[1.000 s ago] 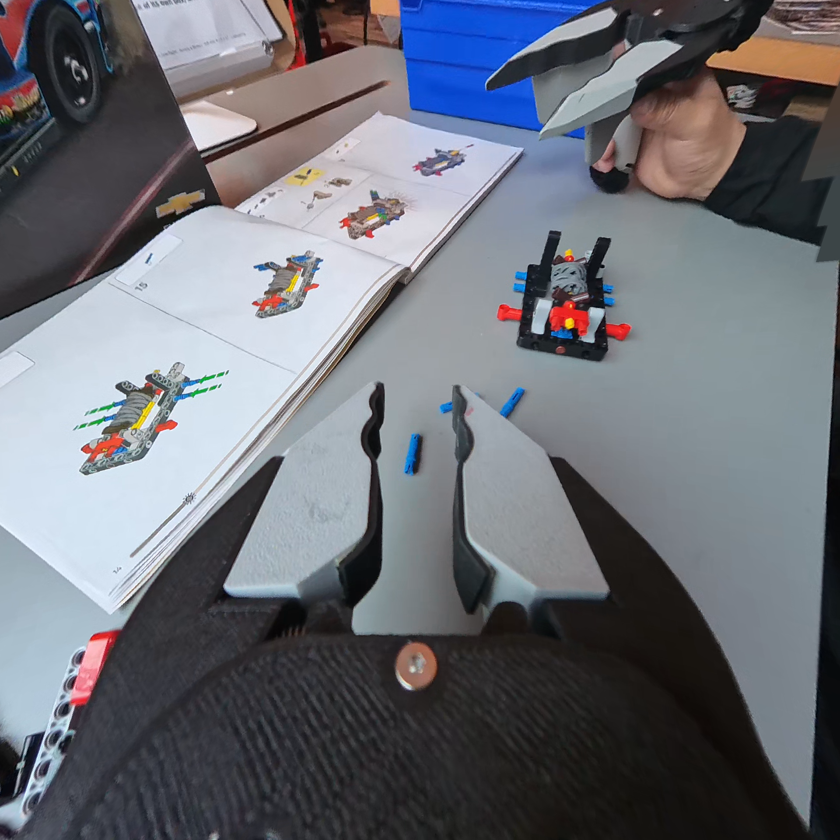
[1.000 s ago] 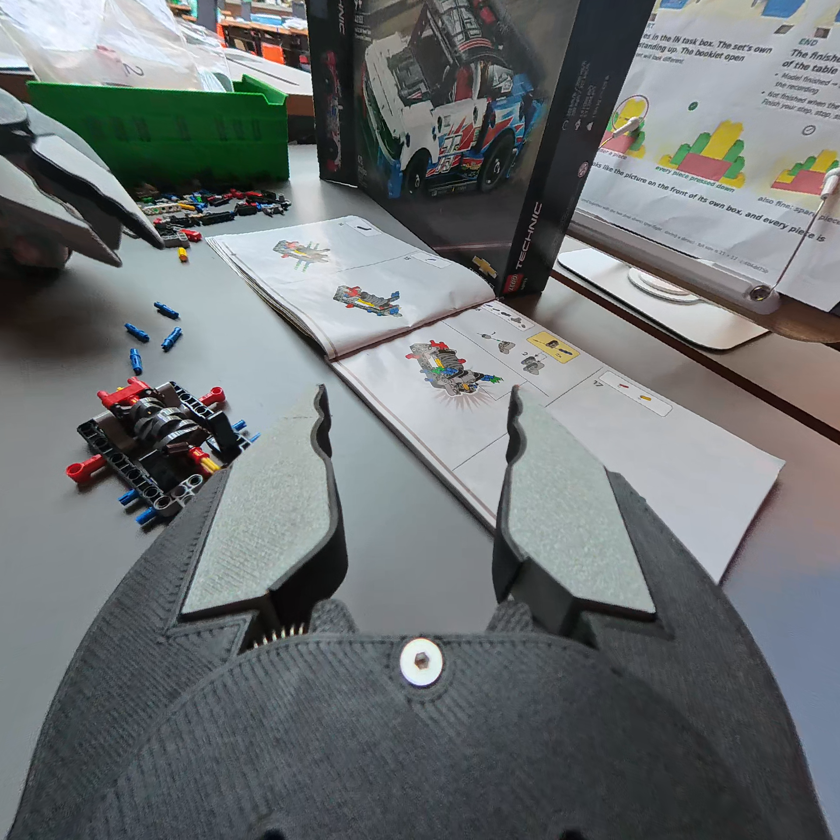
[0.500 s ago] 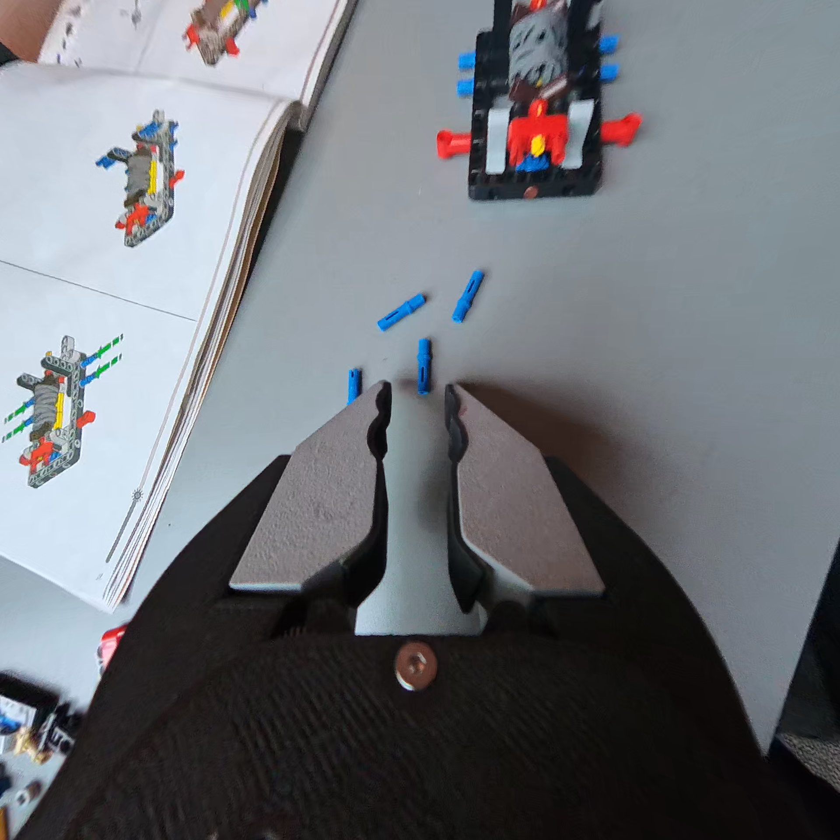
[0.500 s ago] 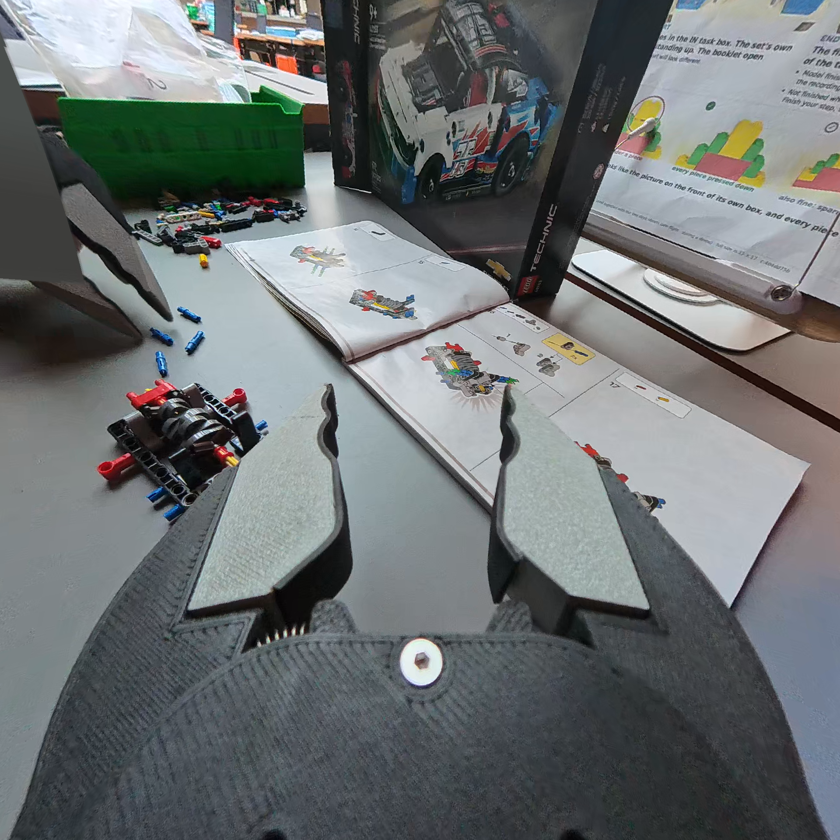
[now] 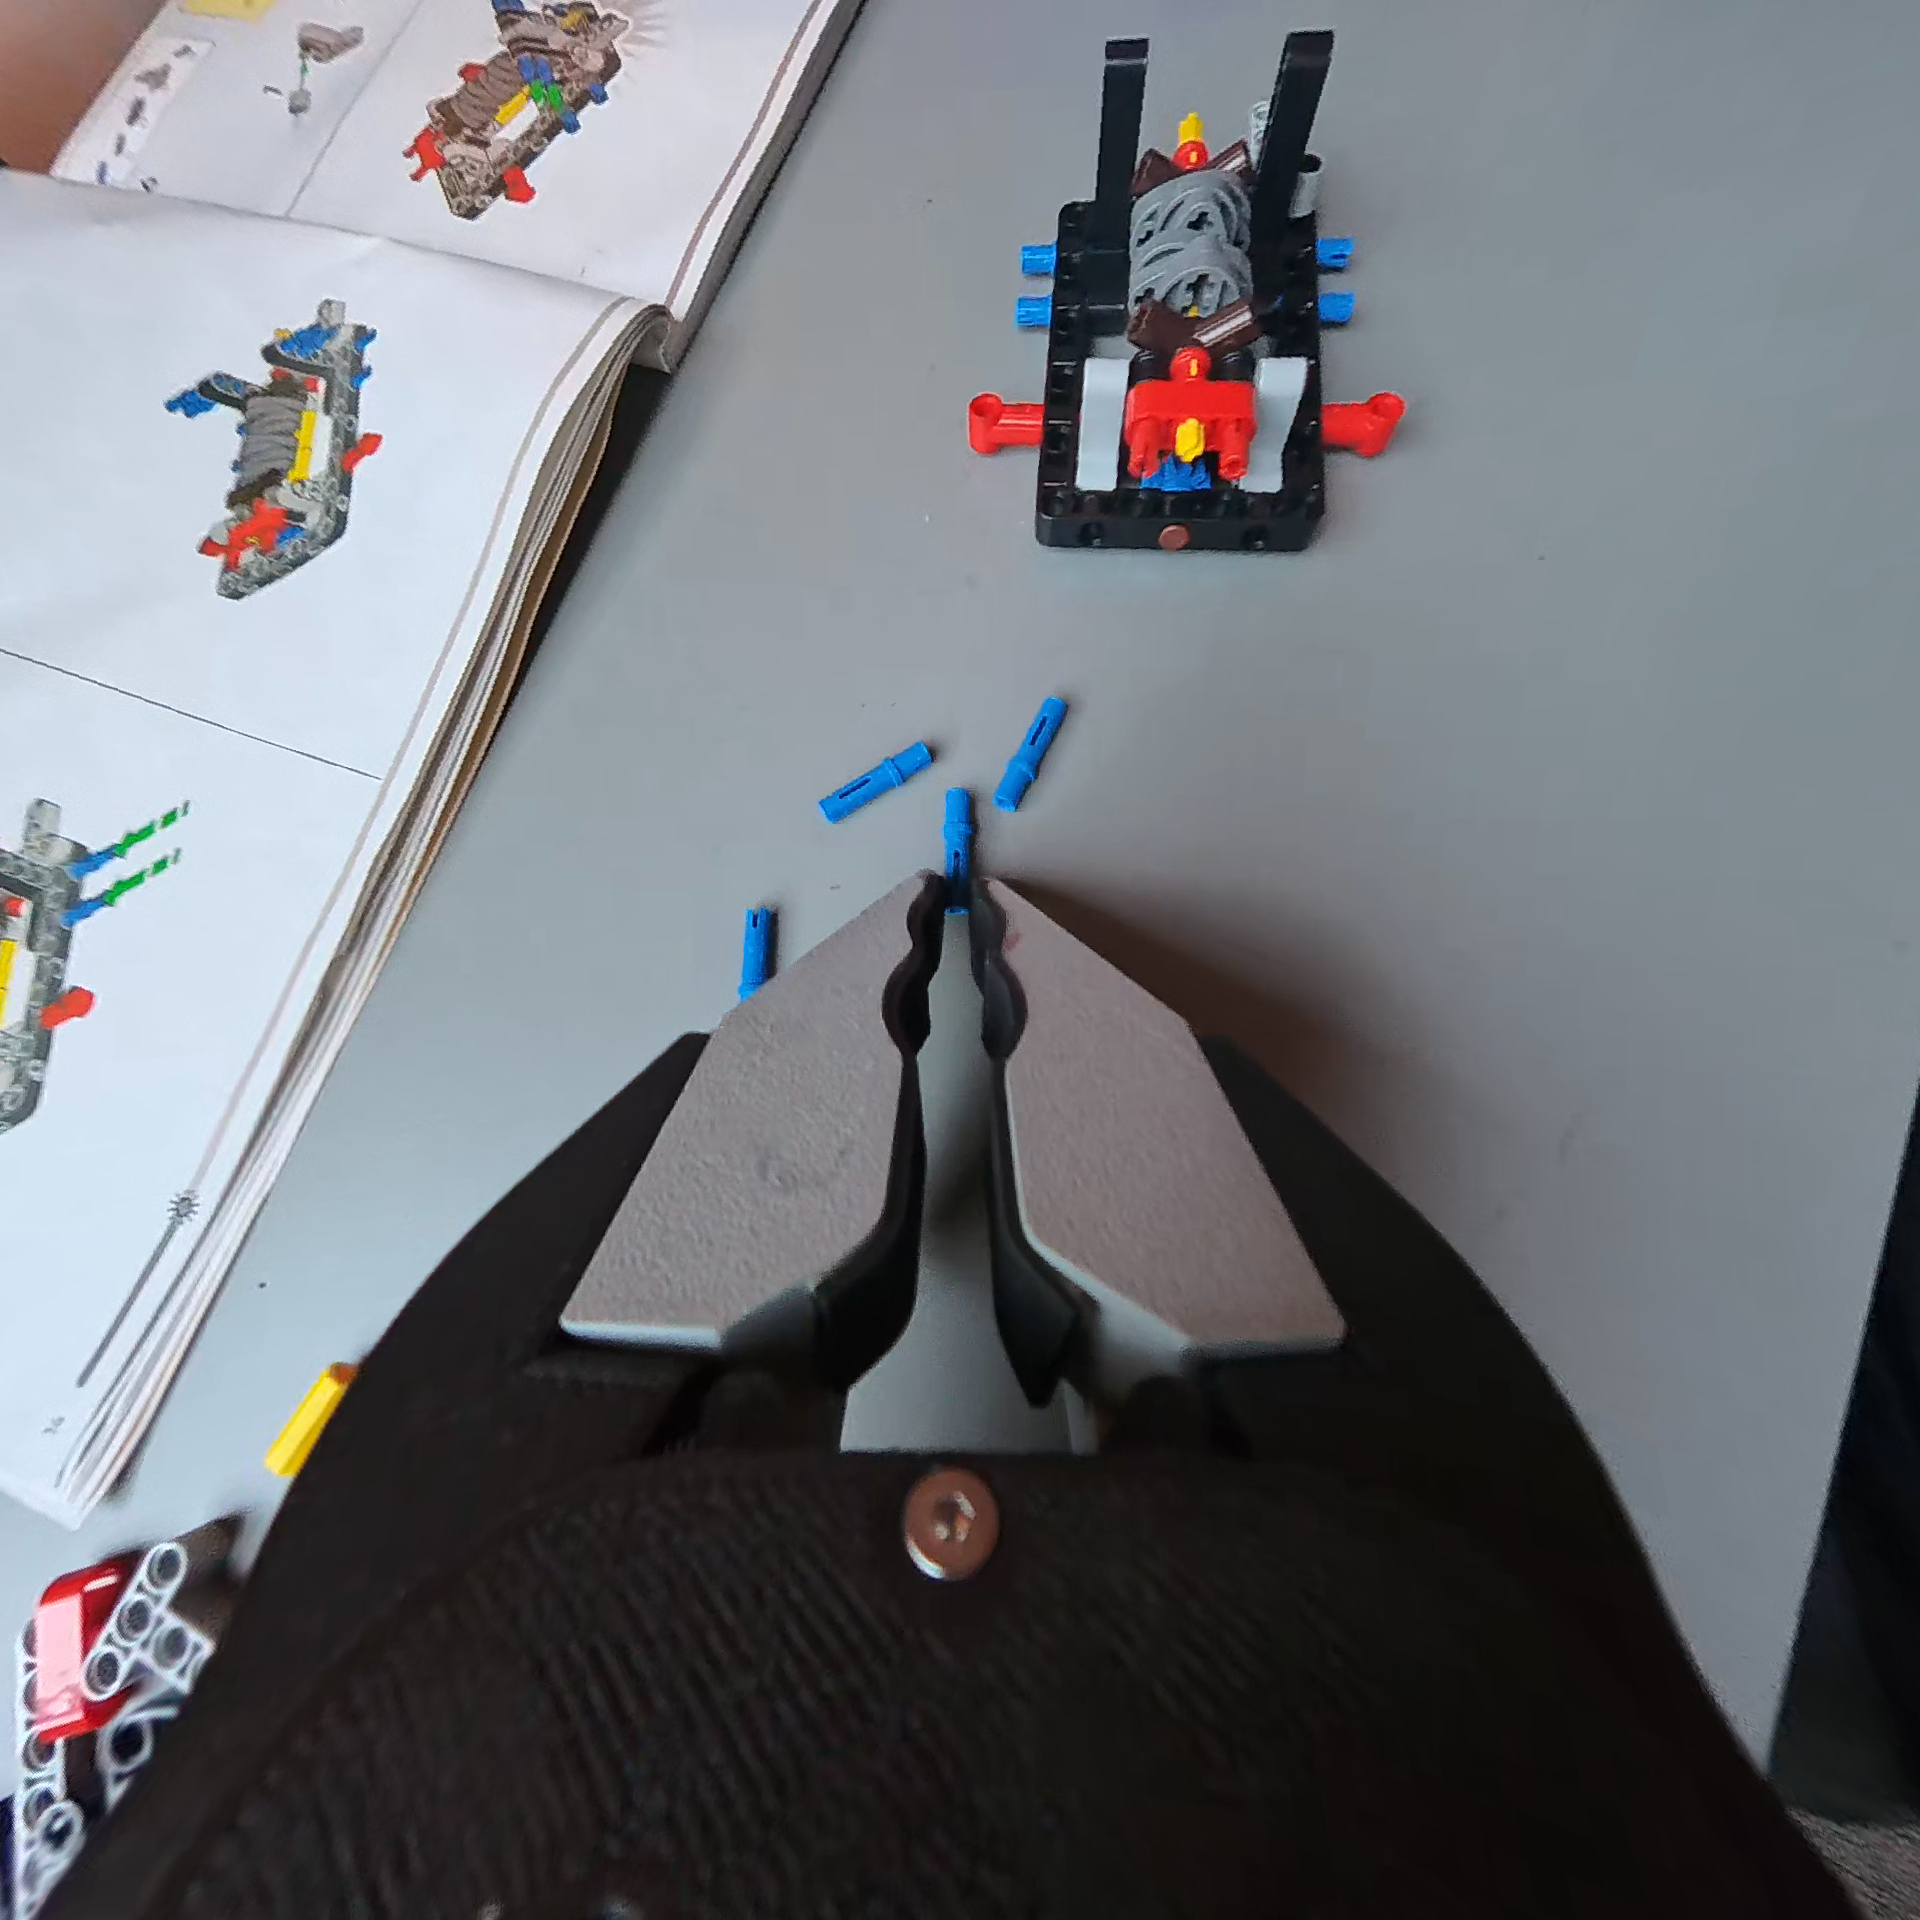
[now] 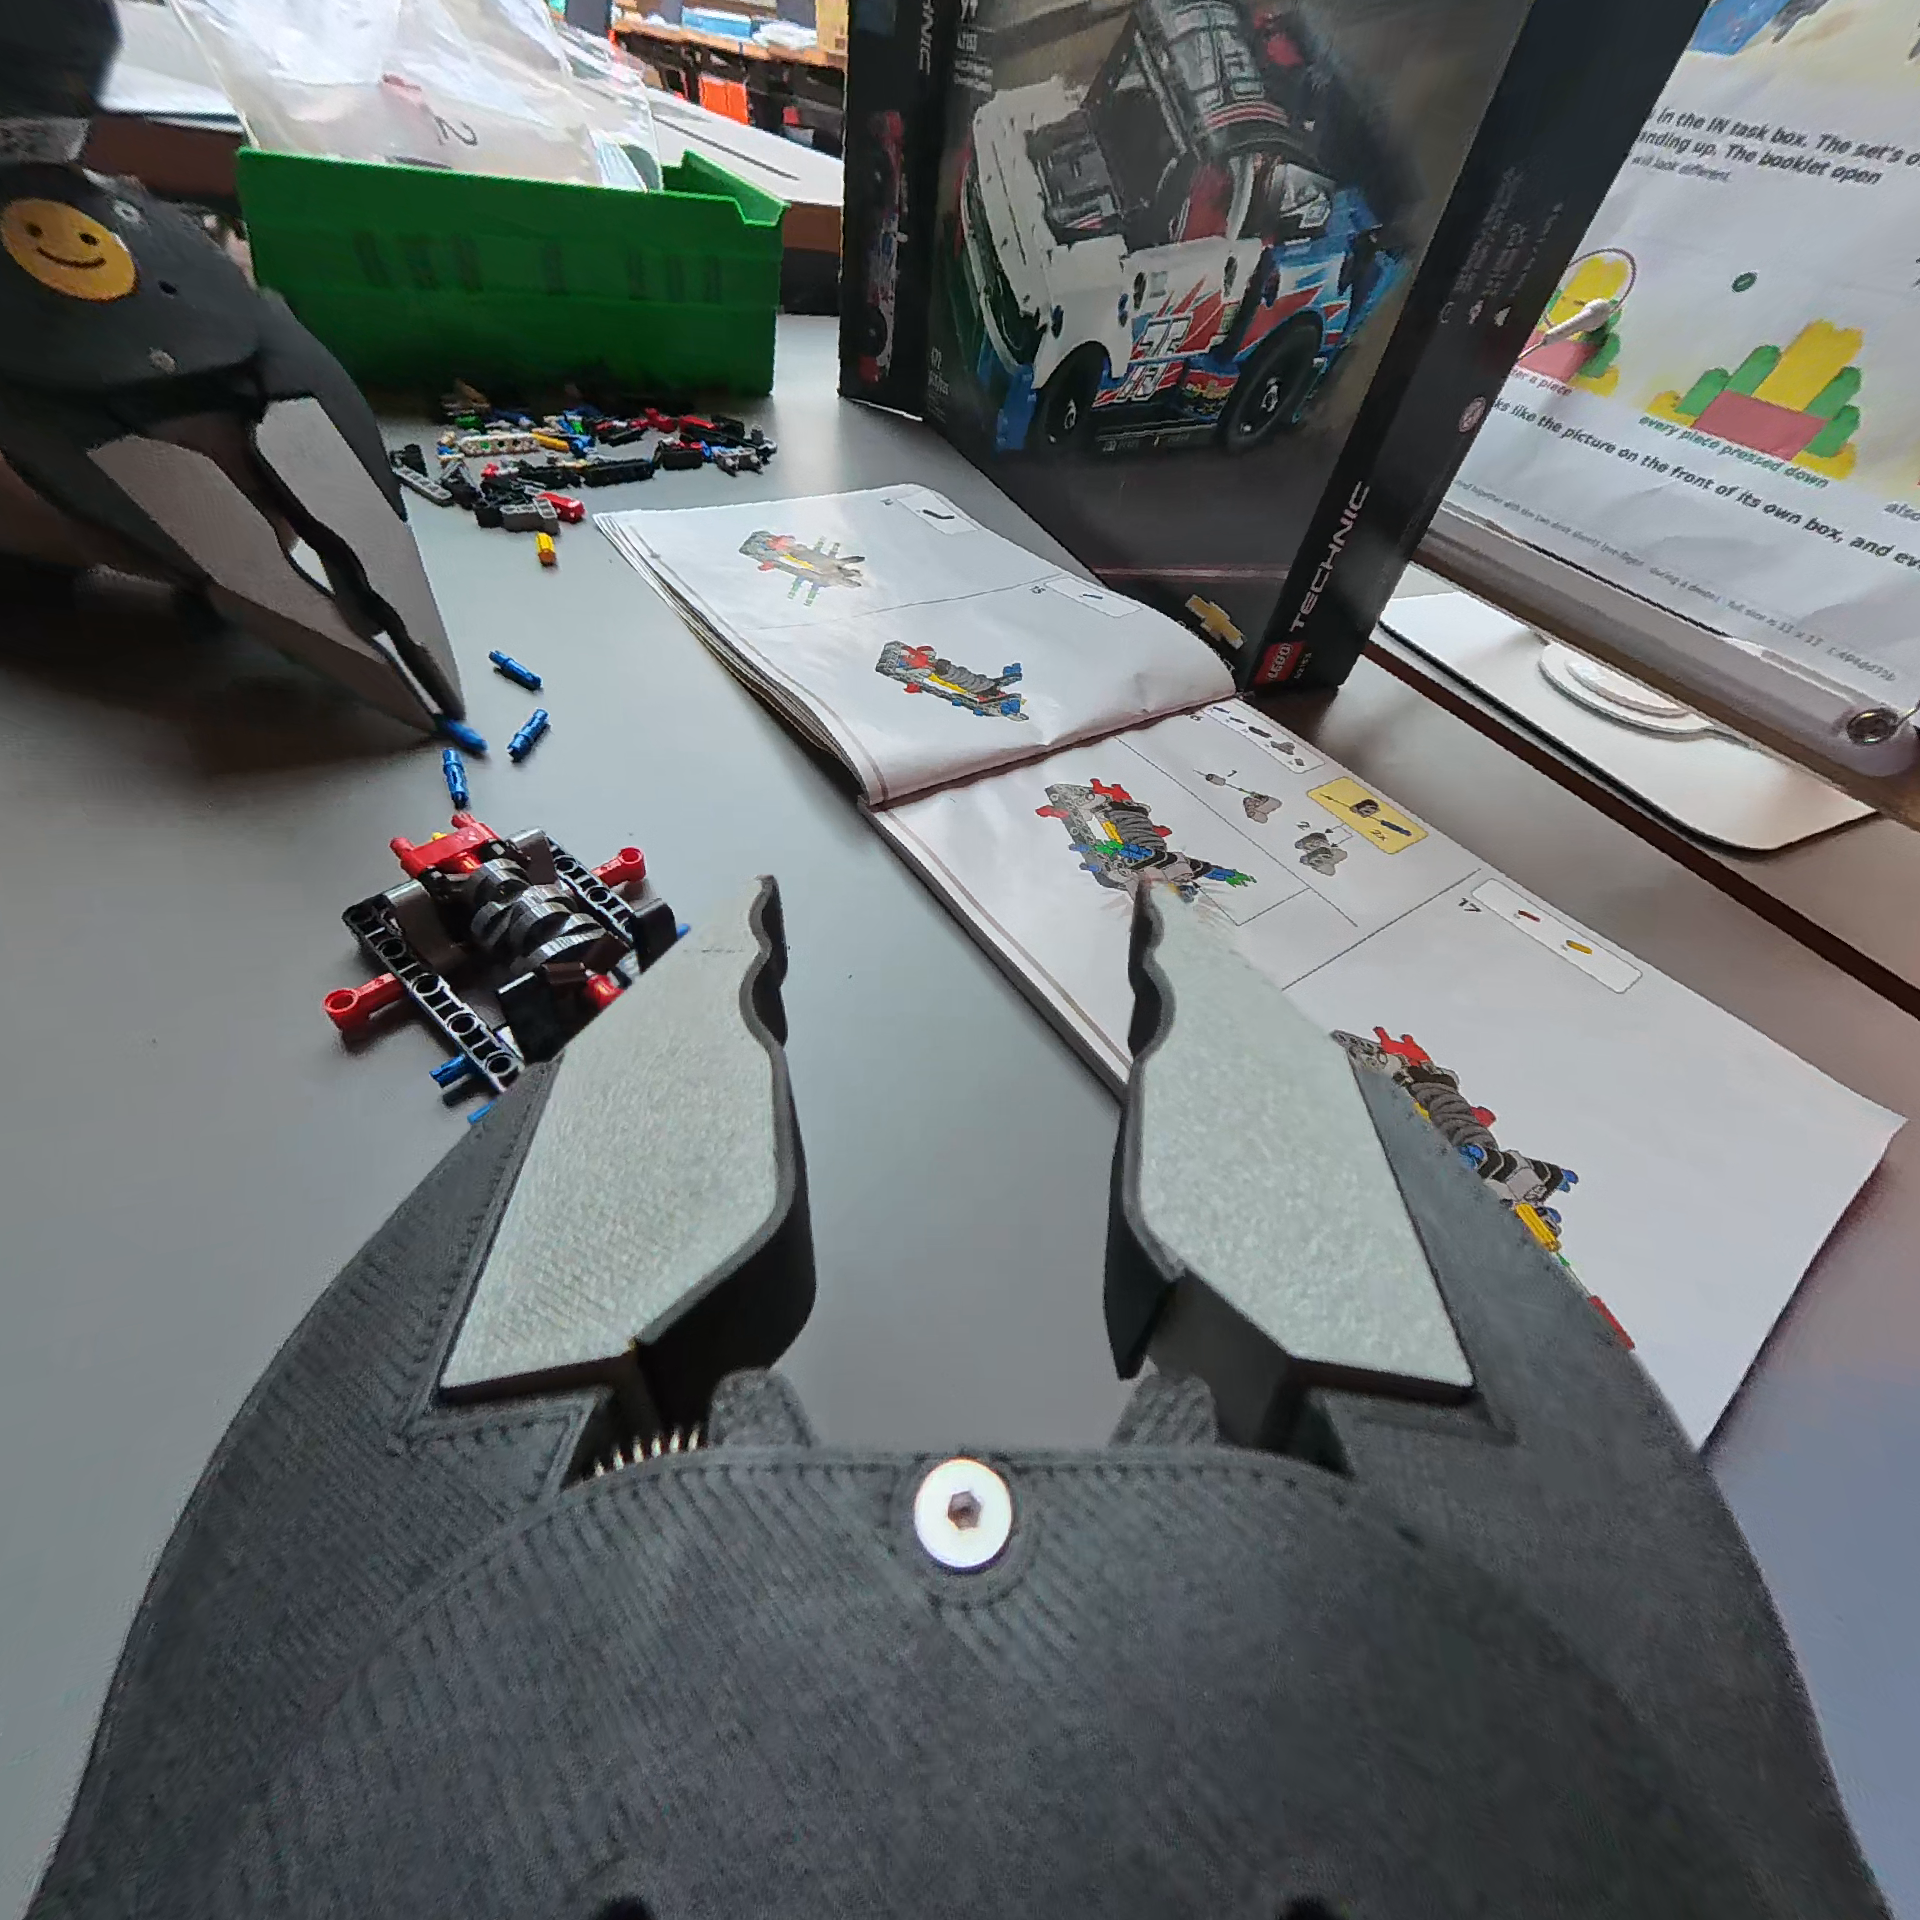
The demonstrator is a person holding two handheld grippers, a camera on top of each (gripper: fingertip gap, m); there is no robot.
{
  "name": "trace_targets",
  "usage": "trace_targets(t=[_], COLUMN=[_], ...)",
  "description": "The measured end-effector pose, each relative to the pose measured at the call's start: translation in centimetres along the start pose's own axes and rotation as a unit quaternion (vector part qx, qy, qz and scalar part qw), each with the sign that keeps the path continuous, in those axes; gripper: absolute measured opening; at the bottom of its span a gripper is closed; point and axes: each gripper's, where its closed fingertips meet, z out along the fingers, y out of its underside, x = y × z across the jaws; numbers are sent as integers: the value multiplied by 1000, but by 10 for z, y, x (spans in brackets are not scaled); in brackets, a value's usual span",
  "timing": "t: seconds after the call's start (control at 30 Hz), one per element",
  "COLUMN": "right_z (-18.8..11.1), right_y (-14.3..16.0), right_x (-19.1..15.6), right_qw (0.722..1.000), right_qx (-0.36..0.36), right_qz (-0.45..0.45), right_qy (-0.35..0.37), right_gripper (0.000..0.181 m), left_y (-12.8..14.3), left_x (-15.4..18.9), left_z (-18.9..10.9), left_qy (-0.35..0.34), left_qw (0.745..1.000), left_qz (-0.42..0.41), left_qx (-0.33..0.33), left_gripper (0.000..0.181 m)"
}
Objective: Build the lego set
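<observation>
Grey tabletop [image 5: 1558, 935]: left gripper [image 5: 957, 902] tips pinch one blue pin [image 5: 957, 831] for lifting, partly built black chassis frame [image 5: 1184, 343] ahead, while right gripper [image 6: 956, 914] waits with fingers apart beside it.

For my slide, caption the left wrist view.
Left tongs pinch a blue pin on the table, chassis ahead.

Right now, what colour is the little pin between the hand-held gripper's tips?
Blue pin; clearest in the left wrist view.
</observation>
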Motion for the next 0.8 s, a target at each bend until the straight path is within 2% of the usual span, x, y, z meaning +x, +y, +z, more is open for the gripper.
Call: trace_targets(t=[0.2,0.37,0.47,0.6,0.7,0.8], right_z=[4,3,0,5,12,20], right_y=[8,12,12,14,-10,-45], right_x=[3,11,15,14,-13,-62], right_qw=[1000,999,998,997,999,998], right_qx=[-21,-30,-31,-47,-27,-5], right_qz=[-11,-12,-11,-8,17,5], right_qy=[3,28,47,57,12,-55], right_gripper=[64,63,51,45,35,28], left_y=[-1,-12,-19,-34,-41,-47], left_x=[-6,4,8,17,20,31], left_z=[2,-2,-9,-23,-30,-38], left_qy=[-34,17,39,47,41,63], left_qw=[999,1000,998,996,993,988], left_qz=[11,2,-2,27,54,79], left_qx=[-4,26,43,74,92,118], left_gripper=[2,2,2,2,2,1])
